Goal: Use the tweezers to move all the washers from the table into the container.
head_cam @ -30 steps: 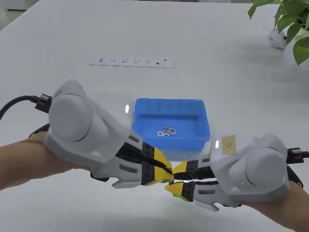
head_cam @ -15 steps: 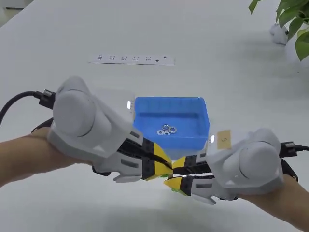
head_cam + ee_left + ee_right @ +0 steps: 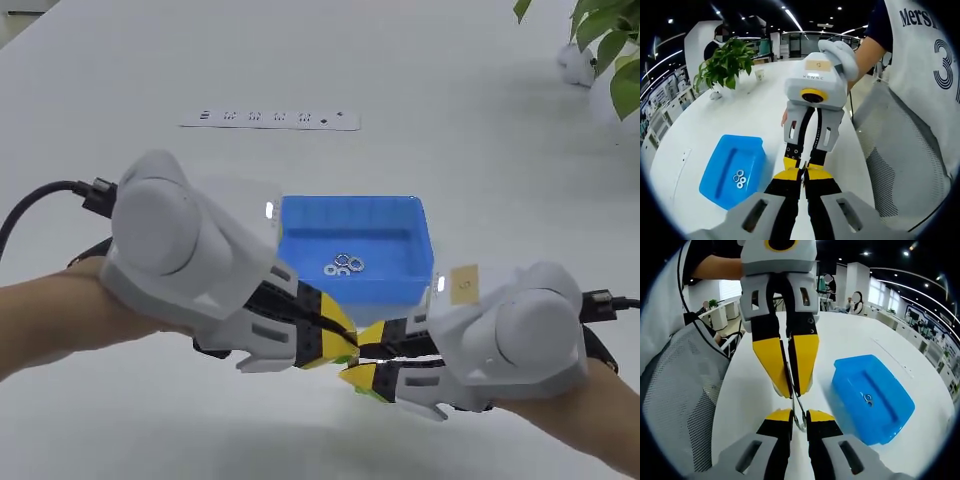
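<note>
My left gripper (image 3: 345,343) and right gripper (image 3: 358,372) meet tip to tip just in front of the blue container (image 3: 410,215). Thin metal tweezers (image 3: 799,412) run between them. The left gripper (image 3: 792,387) has its yellow jaws pressed on the tweezers' arms. The right gripper (image 3: 800,417) is shut on the rounded rear end. Several washers (image 3: 343,265) lie together on the container floor. In the left gripper view the container (image 3: 720,185) sits to the left of the left gripper (image 3: 802,176), with the washers (image 3: 738,178) inside it.
A white power strip (image 3: 270,118) lies on the table behind the container. A green plant (image 3: 600,40) stands at the far right corner. A black cable (image 3: 40,200) trails from the left gripper. A mesh chair (image 3: 695,405) is at the table's near edge.
The grippers stay tip to tip on the tweezers and have barely moved. The head camera has tilted a little, which shifts the container slightly up in the picture.
</note>
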Motion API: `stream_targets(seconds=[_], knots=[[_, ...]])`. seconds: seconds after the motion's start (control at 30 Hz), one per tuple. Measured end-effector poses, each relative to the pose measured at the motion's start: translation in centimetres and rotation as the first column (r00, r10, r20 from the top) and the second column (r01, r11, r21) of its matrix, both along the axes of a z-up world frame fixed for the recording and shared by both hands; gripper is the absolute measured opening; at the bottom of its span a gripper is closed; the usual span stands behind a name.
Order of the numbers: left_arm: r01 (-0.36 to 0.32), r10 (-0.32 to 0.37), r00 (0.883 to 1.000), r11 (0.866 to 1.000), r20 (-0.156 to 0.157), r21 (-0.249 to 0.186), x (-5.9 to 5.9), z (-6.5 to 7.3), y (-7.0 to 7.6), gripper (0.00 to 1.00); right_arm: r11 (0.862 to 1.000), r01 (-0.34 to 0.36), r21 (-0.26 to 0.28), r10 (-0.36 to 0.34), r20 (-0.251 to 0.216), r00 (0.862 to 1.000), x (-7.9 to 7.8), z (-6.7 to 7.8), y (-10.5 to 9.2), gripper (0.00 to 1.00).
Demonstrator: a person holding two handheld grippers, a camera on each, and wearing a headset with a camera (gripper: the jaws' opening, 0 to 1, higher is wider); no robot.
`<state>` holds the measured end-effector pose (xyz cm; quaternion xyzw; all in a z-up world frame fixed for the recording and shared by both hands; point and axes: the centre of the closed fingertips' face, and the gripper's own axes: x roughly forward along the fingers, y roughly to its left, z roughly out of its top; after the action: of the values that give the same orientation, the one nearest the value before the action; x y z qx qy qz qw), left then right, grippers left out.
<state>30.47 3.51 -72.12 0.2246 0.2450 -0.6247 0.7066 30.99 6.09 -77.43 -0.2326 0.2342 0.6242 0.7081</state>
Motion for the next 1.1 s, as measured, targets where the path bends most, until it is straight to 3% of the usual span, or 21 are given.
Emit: stream_targets(seconds=[0.67,1.1], knots=[[-0.007,0.007,1.0,1.0,0.007,0.021,0.1,-0.18,-0.06,0.07,1.0,-0.001,0.004,0.001,-0.002,1.0,-0.01,-0.31,-0.06,0.11],[-0.007,0.007,1.0,1.0,-0.023,0.008,0.25,-0.16,-0.4,0.07,1.0,-0.002,0.006,0.002,-0.028,1.0,0.05,-0.3,-0.21,0.1]])
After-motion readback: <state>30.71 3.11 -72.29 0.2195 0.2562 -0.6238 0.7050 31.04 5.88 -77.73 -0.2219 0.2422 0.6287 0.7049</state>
